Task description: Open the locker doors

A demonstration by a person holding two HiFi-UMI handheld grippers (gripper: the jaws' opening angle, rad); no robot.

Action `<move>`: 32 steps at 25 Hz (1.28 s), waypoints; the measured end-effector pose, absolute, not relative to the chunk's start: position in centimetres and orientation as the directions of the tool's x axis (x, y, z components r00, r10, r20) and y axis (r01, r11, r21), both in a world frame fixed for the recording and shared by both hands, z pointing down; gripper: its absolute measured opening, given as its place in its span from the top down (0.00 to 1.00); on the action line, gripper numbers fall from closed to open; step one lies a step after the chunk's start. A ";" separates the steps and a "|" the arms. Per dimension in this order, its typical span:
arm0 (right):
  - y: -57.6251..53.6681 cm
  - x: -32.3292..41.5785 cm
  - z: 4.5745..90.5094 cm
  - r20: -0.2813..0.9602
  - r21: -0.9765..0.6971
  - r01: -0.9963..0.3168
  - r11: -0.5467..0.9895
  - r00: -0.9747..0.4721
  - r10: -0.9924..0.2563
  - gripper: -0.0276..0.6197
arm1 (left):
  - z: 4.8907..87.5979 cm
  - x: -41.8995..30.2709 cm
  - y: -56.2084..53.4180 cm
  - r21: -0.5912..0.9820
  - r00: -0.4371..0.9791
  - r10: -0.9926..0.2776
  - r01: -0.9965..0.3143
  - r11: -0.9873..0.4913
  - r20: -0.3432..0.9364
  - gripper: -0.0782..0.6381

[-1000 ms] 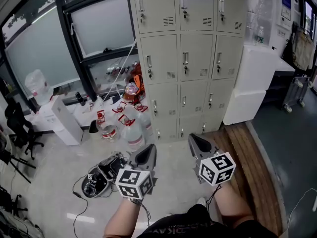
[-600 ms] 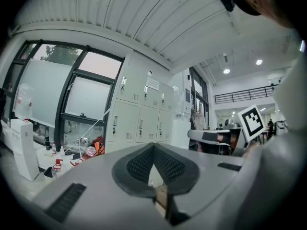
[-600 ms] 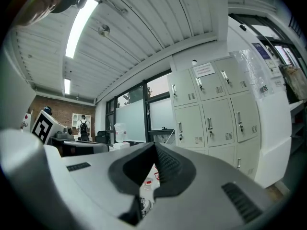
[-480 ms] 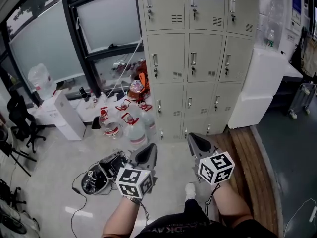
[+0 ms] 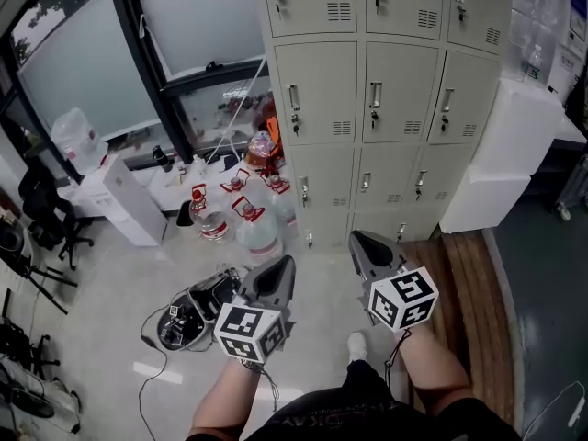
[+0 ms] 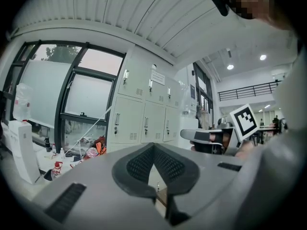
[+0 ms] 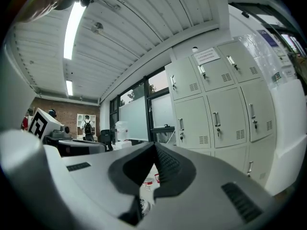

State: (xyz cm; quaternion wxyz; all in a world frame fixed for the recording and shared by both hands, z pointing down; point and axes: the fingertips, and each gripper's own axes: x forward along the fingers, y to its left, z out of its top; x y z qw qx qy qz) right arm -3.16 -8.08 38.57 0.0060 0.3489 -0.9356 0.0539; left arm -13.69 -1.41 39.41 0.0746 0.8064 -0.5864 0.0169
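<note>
The beige lockers (image 5: 386, 90) stand ahead in three columns, every door shut, each with a metal handle and a key lock. In the head view my left gripper (image 5: 280, 269) and my right gripper (image 5: 363, 244) are held side by side over the floor, well short of the lockers, both pointing at them. Each is shut with nothing between its jaws. The left gripper view has its gripper (image 6: 154, 147) with tips together and the lockers (image 6: 144, 114) beyond. In the right gripper view that gripper (image 7: 154, 146) is shut too, the lockers (image 7: 216, 99) at the right.
Several water jugs (image 5: 253, 232) crowd the floor left of the lockers' foot. An open case with cables (image 5: 188, 315) lies near my left gripper. A white cabinet (image 5: 119, 200) stands by the window, white boxes (image 5: 510, 145) right of the lockers, a wooden platform (image 5: 459, 283) below them.
Both grippers and the head camera have moved towards the lockers, which now sit larger and lower in the head view. The jaws stayed shut and all doors stayed shut.
</note>
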 end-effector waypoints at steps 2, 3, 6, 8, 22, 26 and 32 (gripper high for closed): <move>-10.2 -3.3 39.1 0.053 -0.102 -0.648 0.755 -0.761 -0.647 0.96 | 39.9 -13.6 -3.4 0.094 0.307 -0.944 -0.950 -0.297 0.121 0.89; -11.4 -3.5 39.4 0.055 -0.103 -0.646 0.757 -0.763 -0.644 0.96 | 40.1 -13.6 -4.4 0.091 0.305 -0.944 -0.951 -0.295 0.124 0.89; -14.9 -3.9 40.0 0.065 -0.105 -0.634 0.766 -0.773 -0.631 0.96 | 40.6 -13.7 -7.8 0.094 0.296 -0.947 -0.954 -0.285 0.127 0.89; -17.4 -4.3 40.3 0.073 -0.108 -0.624 0.774 -0.781 -0.620 0.96 | 40.8 -13.8 -10.2 0.102 0.286 -0.950 -0.956 -0.275 0.124 0.89; -31.1 -6.5 43.0 0.114 -0.114 -0.544 0.831 -0.839 -0.533 0.96 | 42.9 -14.2 -23.1 0.112 0.201 -0.971 -0.976 -0.187 0.129 0.89; -33.7 -7.0 43.9 0.122 -0.105 -0.521 0.847 -0.852 -0.509 0.96 | 43.6 -14.2 -25.5 0.109 0.174 -0.976 -0.981 -0.160 0.133 0.89; -36.8 -7.7 46.7 0.137 -0.115 -0.489 0.865 -0.870 -0.473 0.96 | 45.1 -14.1 -28.5 0.087 0.145 -0.978 -0.987 -0.133 0.147 0.89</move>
